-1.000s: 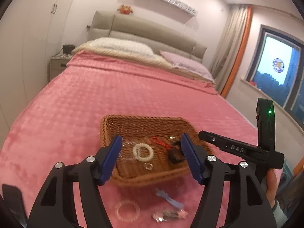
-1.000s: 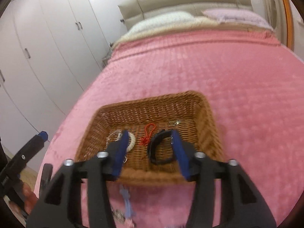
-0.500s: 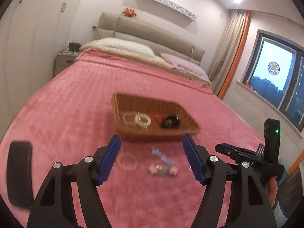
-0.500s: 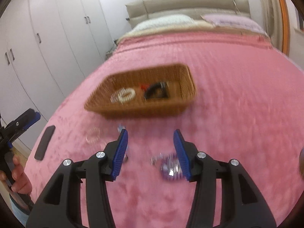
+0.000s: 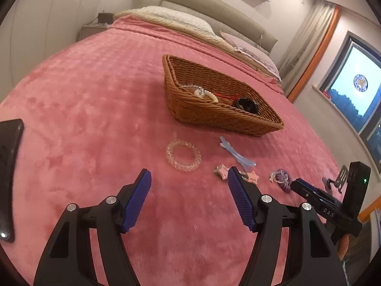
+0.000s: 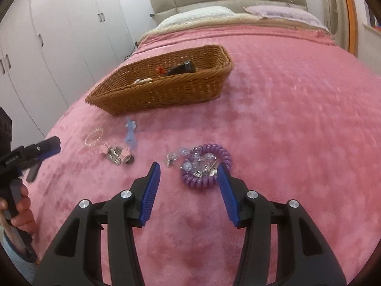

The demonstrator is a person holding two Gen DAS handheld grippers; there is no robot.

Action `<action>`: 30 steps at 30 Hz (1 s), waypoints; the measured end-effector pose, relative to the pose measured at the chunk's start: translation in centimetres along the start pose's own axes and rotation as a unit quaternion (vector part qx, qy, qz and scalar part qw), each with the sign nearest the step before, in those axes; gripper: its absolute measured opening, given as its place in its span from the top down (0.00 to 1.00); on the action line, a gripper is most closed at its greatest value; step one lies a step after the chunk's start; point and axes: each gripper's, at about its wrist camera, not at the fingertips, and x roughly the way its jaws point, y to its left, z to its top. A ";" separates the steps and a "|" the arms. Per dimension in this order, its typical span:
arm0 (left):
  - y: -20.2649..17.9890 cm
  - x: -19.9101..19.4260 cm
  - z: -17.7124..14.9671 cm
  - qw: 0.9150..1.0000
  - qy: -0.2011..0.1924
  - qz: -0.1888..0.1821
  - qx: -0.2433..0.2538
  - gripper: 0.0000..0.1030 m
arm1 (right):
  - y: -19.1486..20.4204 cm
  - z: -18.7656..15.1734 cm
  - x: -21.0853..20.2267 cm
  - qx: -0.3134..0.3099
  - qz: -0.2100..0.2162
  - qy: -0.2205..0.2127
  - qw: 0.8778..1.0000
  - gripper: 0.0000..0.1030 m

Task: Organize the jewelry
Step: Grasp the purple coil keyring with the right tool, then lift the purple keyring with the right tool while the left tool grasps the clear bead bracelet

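Note:
A wicker basket (image 5: 209, 114) (image 6: 166, 93) on the pink bed holds a white bead bracelet (image 5: 206, 93), a red cord and a black band (image 5: 246, 104). In front of it lie a clear coil bracelet (image 5: 183, 155) (image 6: 94, 137), a blue clip (image 5: 235, 152) (image 6: 130, 134), pink star clips (image 5: 238, 175) (image 6: 117, 153) and a purple coil bracelet with charms (image 6: 204, 166) (image 5: 282, 178). My left gripper (image 5: 189, 181) is open and empty, just short of the clear bracelet. My right gripper (image 6: 188, 174) is open and empty, with the purple bracelet between its tips.
A black phone (image 5: 9, 166) lies on the bed at the far left. Pillows (image 6: 204, 15) and the headboard are at the far end. White wardrobes (image 6: 47, 35) stand left of the bed, a window (image 5: 352, 90) on the right.
Both grippers have pulled back from the basket and dropped low toward the loose pieces on the bed. The black band the right gripper hovered over now lies in the basket.

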 end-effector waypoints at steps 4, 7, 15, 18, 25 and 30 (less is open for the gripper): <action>0.5 1.2 0.7 1.000 0.009 0.011 -0.006 0.44 | -0.4 1.0 1.1 0.011 -0.004 0.022 1.000 0.64; 0.8 2.2 1.2 1.000 0.018 0.021 -0.007 0.45 | -0.1 1.4 2.2 0.006 -0.011 0.034 0.999 0.71; 1.2 4.4 1.2 0.998 0.043 0.038 -0.008 0.49 | -0.1 0.6 2.3 0.005 -0.004 0.029 1.000 0.86; 1.0 4.6 1.2 0.998 0.046 0.034 -0.003 0.49 | -0.6 0.8 1.7 0.019 0.011 0.019 1.000 0.89; 0.9 4.8 1.1 0.998 0.048 0.031 0.002 0.49 | -1.1 1.3 0.4 0.030 0.029 -0.012 0.999 0.91; 0.9 5.1 1.4 0.998 0.051 0.030 0.002 0.49 | -0.8 1.6 -0.4 0.025 0.032 -0.033 0.999 0.91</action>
